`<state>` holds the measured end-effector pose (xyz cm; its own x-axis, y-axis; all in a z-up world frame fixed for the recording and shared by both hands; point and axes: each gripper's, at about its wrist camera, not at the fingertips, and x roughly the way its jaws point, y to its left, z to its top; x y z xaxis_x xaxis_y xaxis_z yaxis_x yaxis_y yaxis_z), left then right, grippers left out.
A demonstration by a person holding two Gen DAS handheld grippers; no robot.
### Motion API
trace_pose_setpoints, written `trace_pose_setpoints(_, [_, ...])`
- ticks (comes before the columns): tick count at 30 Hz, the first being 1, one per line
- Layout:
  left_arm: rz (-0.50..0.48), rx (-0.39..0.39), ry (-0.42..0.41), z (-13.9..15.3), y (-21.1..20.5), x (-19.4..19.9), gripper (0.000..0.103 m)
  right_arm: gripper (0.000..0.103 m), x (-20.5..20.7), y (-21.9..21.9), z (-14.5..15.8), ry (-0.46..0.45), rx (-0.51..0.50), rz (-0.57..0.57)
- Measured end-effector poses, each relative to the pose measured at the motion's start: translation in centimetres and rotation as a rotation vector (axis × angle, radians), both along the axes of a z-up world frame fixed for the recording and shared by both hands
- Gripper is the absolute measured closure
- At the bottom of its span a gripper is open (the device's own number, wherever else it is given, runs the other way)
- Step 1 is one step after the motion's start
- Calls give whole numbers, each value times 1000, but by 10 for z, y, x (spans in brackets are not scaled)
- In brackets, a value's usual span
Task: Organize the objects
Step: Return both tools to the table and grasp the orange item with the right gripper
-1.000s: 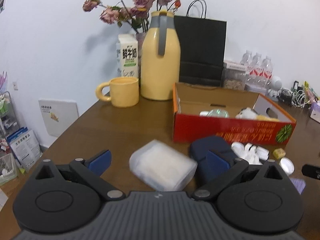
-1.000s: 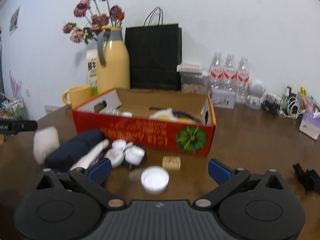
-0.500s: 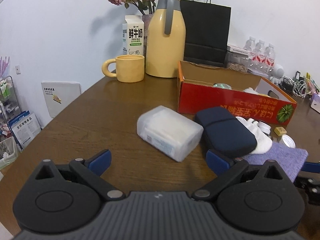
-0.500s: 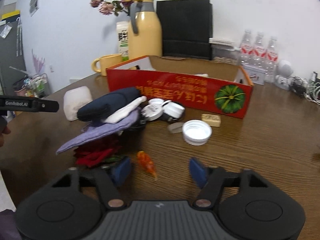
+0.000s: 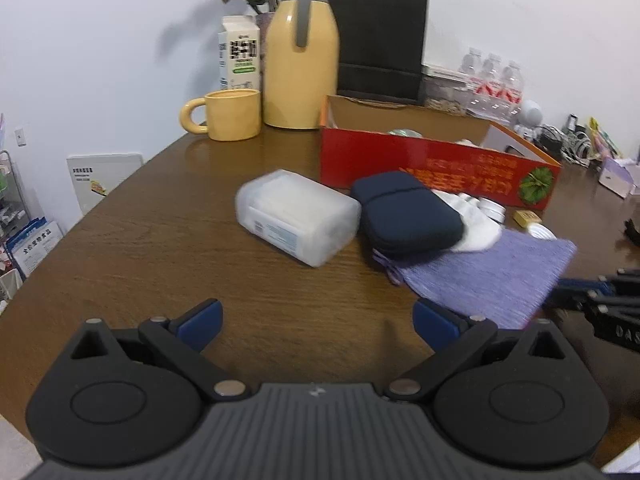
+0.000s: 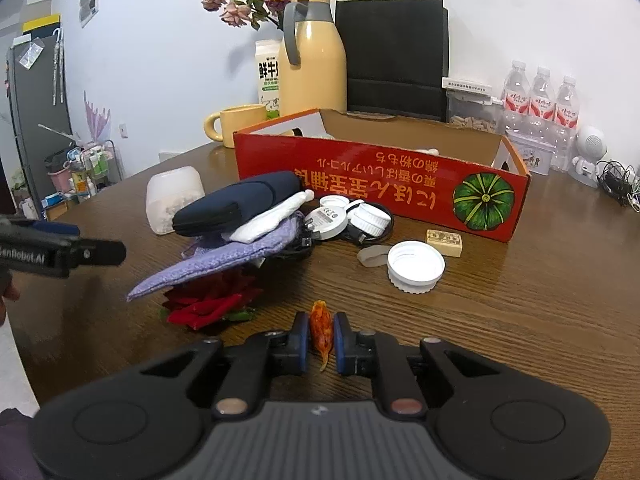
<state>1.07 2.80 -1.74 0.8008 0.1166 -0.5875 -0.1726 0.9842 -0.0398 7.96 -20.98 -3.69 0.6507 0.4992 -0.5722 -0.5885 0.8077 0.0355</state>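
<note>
My right gripper is shut on a small orange toy fish at the near edge of the wooden table. My left gripper is open and empty, pulled back from a translucent plastic box on the table. Beside that box lie a dark blue pouch, a white cloth and a purple cloth. In the right wrist view the pouch rests on the purple cloth above a red fabric rose. The red cardboard box stands open behind them.
Loose white lids, a round white charger and a small tan block lie before the box. A yellow jug, yellow mug, milk carton, black bag and water bottles line the back wall.
My right gripper has closed on the orange fish. My left gripper has drawn back from the plastic box and stays open.
</note>
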Motion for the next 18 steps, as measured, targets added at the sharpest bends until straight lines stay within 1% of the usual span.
trace_pose_setpoints(6, [-61, 1, 13, -4, -28, -11, 0, 91, -7, -11, 6, -42, 33, -3])
trace_pose_setpoints(11, [-105, -1, 22, -8, -56, -12, 0, 91, -11, -23, 11, -79, 43, 0])
trace_pose_setpoints(18, [-90, 8, -9, -11, -90, 0, 0, 91, -11, -39, 16, -122, 50, 5])
